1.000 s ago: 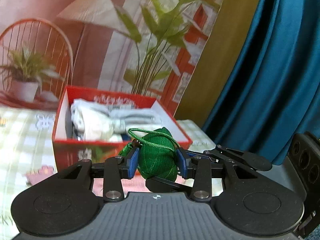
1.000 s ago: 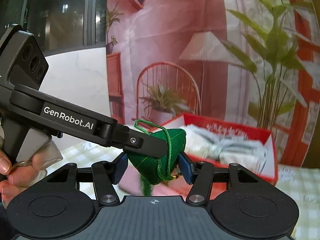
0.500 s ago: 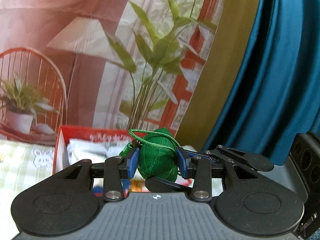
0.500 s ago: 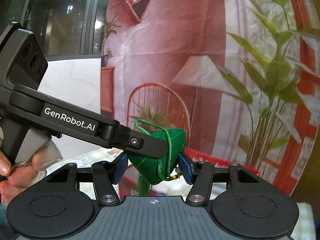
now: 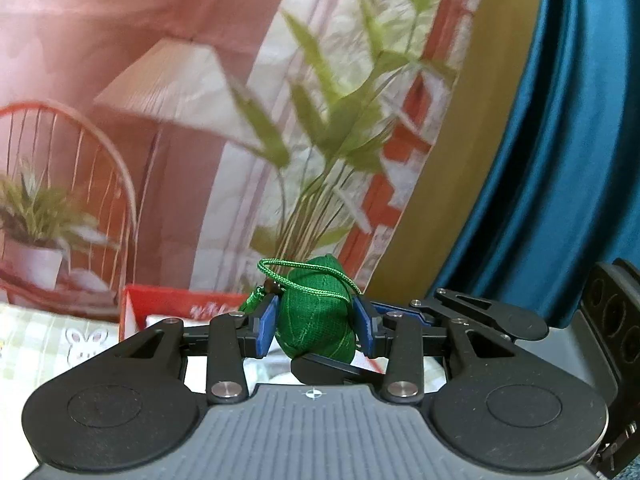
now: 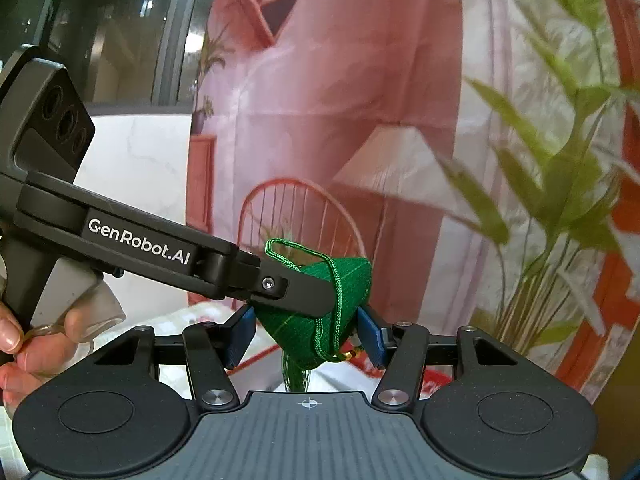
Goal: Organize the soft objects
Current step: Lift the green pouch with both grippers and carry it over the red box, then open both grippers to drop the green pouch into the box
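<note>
The green pouch (image 5: pixel 316 312) sits pinched between both our grippers at once: the left gripper (image 5: pixel 316 322) presses its blue pads (image 5: pixel 266 326) against the pouch's sides, and the right gripper (image 6: pixel 306 330) clamps it across the other axis, its pads (image 6: pixel 370 332) against the fabric. Compared with a second ago, the red box (image 5: pixel 160 300) has slid from the middle of the left view down to about seven o'clock, mostly hidden behind the gripper, so we have lifted the pouch up and toward it. We judge the carry to the box is under way, with release still ahead. Our left hand (image 6: pixel 24 340) grips the handle at nine o'clock in the right view, both tools angled slightly downward, meeting at the pouch.
</note>
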{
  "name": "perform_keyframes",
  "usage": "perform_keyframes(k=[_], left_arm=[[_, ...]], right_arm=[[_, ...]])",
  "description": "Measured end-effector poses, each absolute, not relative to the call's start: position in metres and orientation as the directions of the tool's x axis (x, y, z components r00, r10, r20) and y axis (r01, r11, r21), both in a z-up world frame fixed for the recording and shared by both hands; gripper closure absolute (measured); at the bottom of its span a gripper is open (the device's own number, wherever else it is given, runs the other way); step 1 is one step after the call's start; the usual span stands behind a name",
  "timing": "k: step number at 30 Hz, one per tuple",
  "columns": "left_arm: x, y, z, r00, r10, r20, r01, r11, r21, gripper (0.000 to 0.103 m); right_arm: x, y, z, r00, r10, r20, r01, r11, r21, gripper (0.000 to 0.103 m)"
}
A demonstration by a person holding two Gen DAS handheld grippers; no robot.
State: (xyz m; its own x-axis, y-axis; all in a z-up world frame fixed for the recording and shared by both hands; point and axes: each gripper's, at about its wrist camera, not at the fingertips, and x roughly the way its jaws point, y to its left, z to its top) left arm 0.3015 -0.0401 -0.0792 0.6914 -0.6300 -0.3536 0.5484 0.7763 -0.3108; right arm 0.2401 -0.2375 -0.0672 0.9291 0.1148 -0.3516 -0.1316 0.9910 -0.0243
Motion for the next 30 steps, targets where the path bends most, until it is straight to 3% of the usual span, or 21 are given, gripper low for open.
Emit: perform_keyframes(k=[12,19,22,24,29,30], left_arm=[[0.341,-0.031,-0.141,0.62,-0.592,-0.515,0.462,0.806,-0.37,0.06],[0.348,-0.034,-0.156,0.623,-0.533,-0.572,0.414,0.846,-0.337,0.059],[0.343,-0.026,-0.154,0.644,-0.517,-0.564,0.412,0.856,-0.314,0.045],[0.337,-0.023,-0.15,0.664,-0.498,-0.558,0.414,0.866,-0.281,0.038],[0.311,-0.023,-0.141,0.72,-0.443,-0.534,0.427,0.89,-0.163,0.003],[0.307,-0.023,-0.139,0.73,-0.432,-0.53,0.425,0.894,-0.143,0.002]], right_arm=[[0.275,-0.234,-0.141,0.858,0.14,-0.494,-0.078,0.987,0.143,0.051],[0.275,-0.236,-0.161,0.835,0.07,-0.546,-0.004,0.993,0.12,0.05],[0.268,-0.24,-0.162,0.835,0.011,-0.55,0.045,0.995,0.088,0.044],[0.26,-0.243,-0.161,0.844,-0.044,-0.535,0.076,0.996,0.038,0.032],[0.237,-0.258,-0.158,0.865,-0.089,-0.493,0.115,0.993,0.022,0.0],[0.231,-0.261,-0.157,0.872,-0.101,-0.479,0.124,0.992,0.016,0.0]])
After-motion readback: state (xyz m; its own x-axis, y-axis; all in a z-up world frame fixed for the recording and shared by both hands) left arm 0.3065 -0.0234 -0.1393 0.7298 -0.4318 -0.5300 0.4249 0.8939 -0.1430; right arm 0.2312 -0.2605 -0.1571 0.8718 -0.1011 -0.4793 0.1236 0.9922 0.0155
